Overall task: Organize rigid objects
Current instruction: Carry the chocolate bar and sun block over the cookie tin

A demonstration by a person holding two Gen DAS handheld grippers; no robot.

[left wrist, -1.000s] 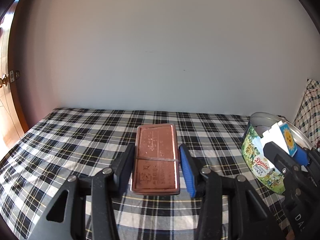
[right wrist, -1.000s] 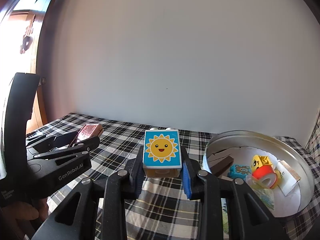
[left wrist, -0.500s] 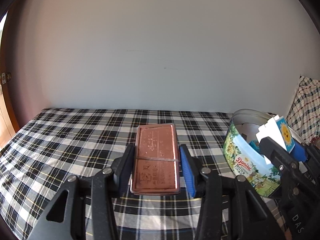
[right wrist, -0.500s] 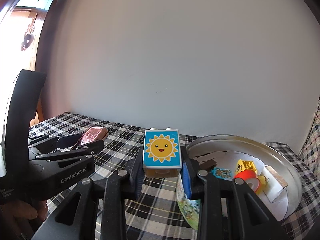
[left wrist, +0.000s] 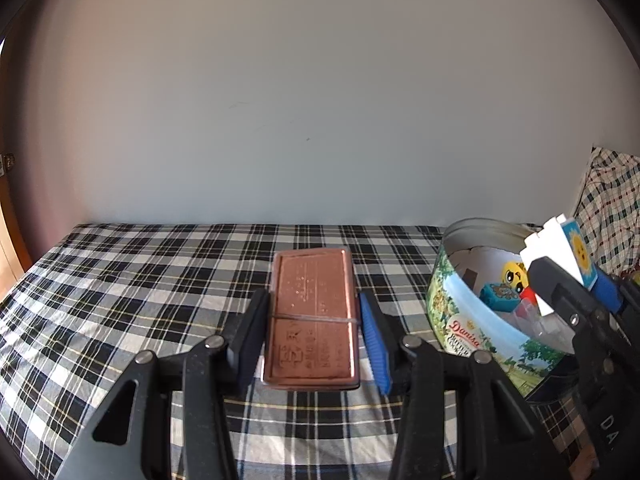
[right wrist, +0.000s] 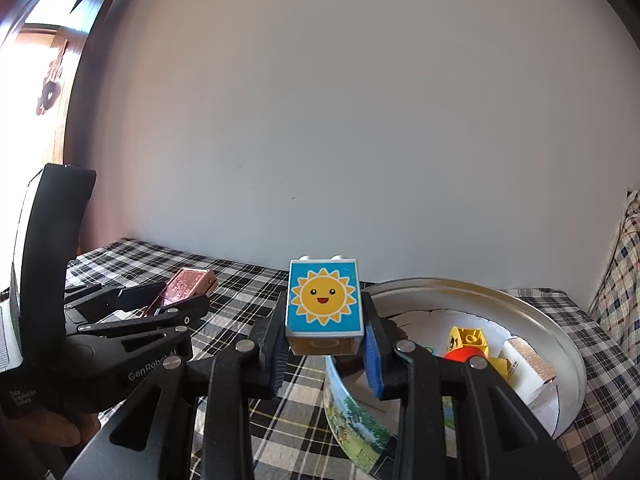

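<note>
My left gripper is shut on a flat copper-coloured tin, held lengthwise above the plaid bed. My right gripper is shut on a white toy block with a blue sun picture, which hangs over the left rim of a round cookie tin. Inside that tin lie a yellow block, a red piece and a white box. The left wrist view shows the cookie tin at the right, with the right gripper and sun block over its far side. The right wrist view shows the left gripper and copper tin at the left.
A black-and-white plaid sheet covers the bed, which ends at a plain white wall. A plaid pillow leans at the right. A wooden door frame stands at the left. A hand grips the left tool.
Both grippers have shifted to the right, toward the round cookie tin, each keeping its hold. The sun block, earlier left of the tin, now hangs over its left rim.
</note>
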